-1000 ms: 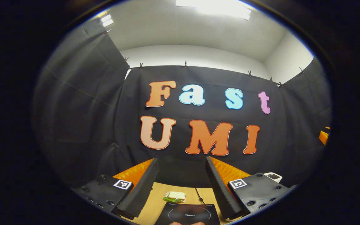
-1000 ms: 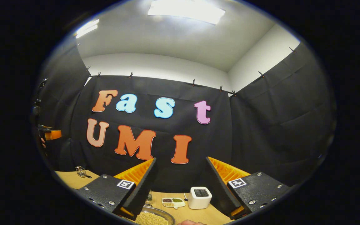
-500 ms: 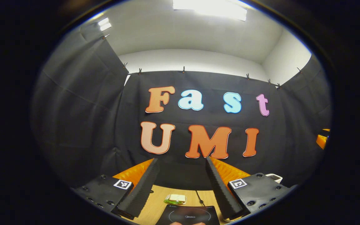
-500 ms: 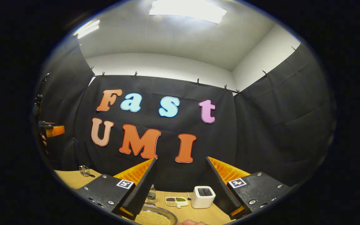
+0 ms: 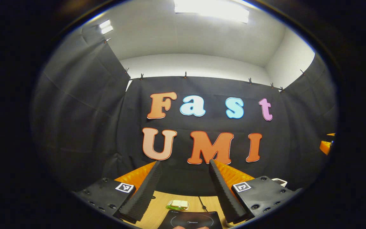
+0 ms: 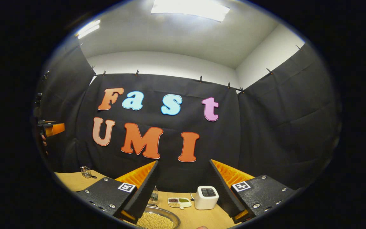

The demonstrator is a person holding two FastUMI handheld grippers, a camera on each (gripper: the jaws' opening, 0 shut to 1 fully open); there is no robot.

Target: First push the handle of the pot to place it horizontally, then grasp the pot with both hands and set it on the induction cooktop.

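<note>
Progress looking nil: left claw (image 5: 183,190) hanging spread and empty above tabletop (image 5: 157,210), right claw (image 6: 183,190) likewise spread, gripping nothing. Pot's whereabouts impossible to tell, so handle push, two-handed lift and placing all remaining.

Left gripper view showing cooktop (image 5: 191,219) just below fingers, sponge (image 5: 178,204) beyond. Right gripper view offering bowl of beans (image 6: 157,219), divided dish (image 6: 179,201), white box (image 6: 206,197).
</note>
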